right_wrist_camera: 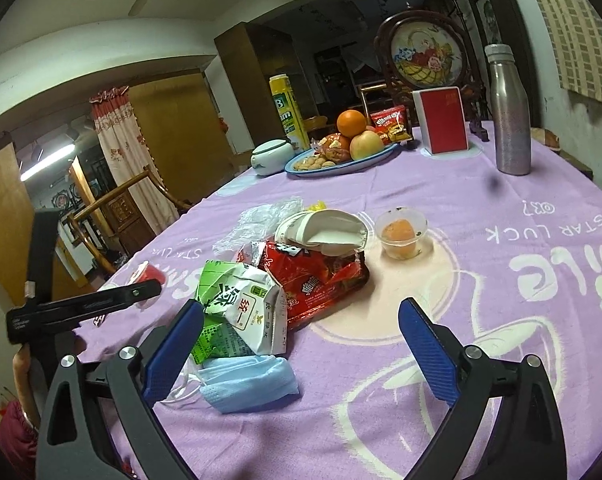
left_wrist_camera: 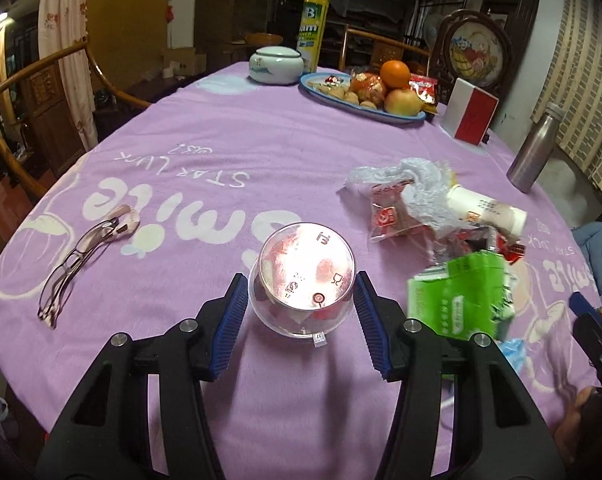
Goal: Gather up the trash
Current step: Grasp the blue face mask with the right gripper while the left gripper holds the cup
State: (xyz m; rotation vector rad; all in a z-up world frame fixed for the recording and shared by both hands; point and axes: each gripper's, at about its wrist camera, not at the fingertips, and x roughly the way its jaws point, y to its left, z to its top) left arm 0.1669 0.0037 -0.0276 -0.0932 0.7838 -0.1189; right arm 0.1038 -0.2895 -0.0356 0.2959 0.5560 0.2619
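Observation:
My left gripper (left_wrist_camera: 301, 300) has its blue pads on either side of a clear plastic cup (left_wrist_camera: 305, 276) with red residue, lying on its side on the purple tablecloth; the pads touch or nearly touch it. To its right lies a trash pile: a green carton (left_wrist_camera: 459, 296), a clear plastic bag (left_wrist_camera: 405, 184) and a white bottle (left_wrist_camera: 487, 208). My right gripper (right_wrist_camera: 301, 344) is open and empty above a blue face mask (right_wrist_camera: 253, 380), next to the green carton (right_wrist_camera: 241, 304), a red snack wrapper (right_wrist_camera: 321, 280), a crumpled paper cup (right_wrist_camera: 325, 228) and a small clear cup (right_wrist_camera: 401, 236) holding something orange.
Eyeglasses (left_wrist_camera: 77, 260) lie at the left. A blue fruit plate (left_wrist_camera: 365, 96), white jar (left_wrist_camera: 275, 64), yellow can (left_wrist_camera: 313, 28), red-and-white box (left_wrist_camera: 471, 110) and steel bottle (left_wrist_camera: 535, 148) stand at the far side. Wooden chairs surround the table.

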